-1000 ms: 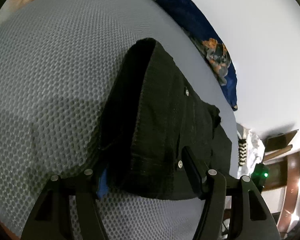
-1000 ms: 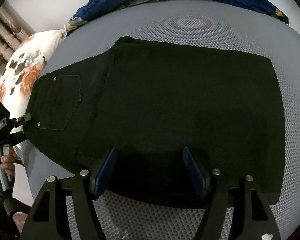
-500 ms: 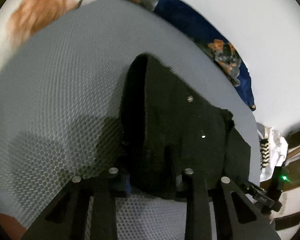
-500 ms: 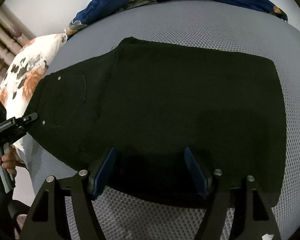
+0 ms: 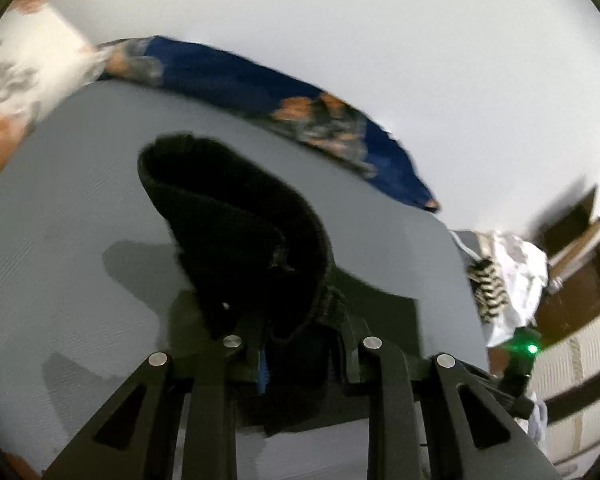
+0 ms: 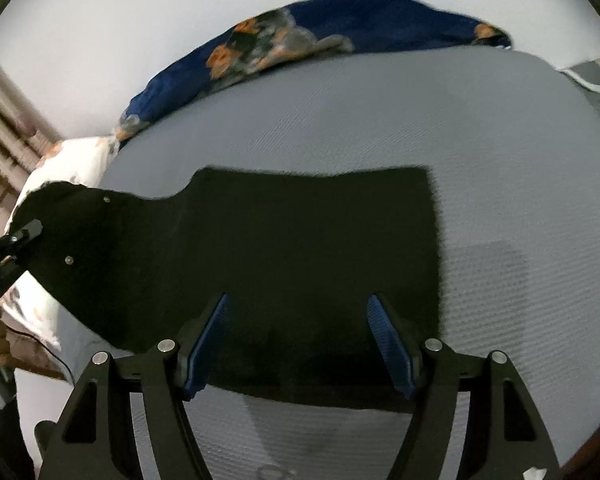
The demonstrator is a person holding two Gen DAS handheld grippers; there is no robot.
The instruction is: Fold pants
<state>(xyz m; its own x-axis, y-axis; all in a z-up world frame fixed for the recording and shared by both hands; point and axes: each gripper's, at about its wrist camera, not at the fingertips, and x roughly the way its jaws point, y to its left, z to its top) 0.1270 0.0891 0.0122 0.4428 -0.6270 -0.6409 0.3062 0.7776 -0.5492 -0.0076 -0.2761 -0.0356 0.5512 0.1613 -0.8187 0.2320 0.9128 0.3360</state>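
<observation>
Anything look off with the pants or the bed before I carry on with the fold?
Nothing looks damaged or spilled. The black pants lie mostly flat on the grey mattress; only the waist end is lifted and curled, pinched by the left gripper. The right gripper is open over the near edge.

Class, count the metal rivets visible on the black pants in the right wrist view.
2: one rivet near the lifted waist's upper edge, one lower left on the black pants. Others may be hidden.
</observation>
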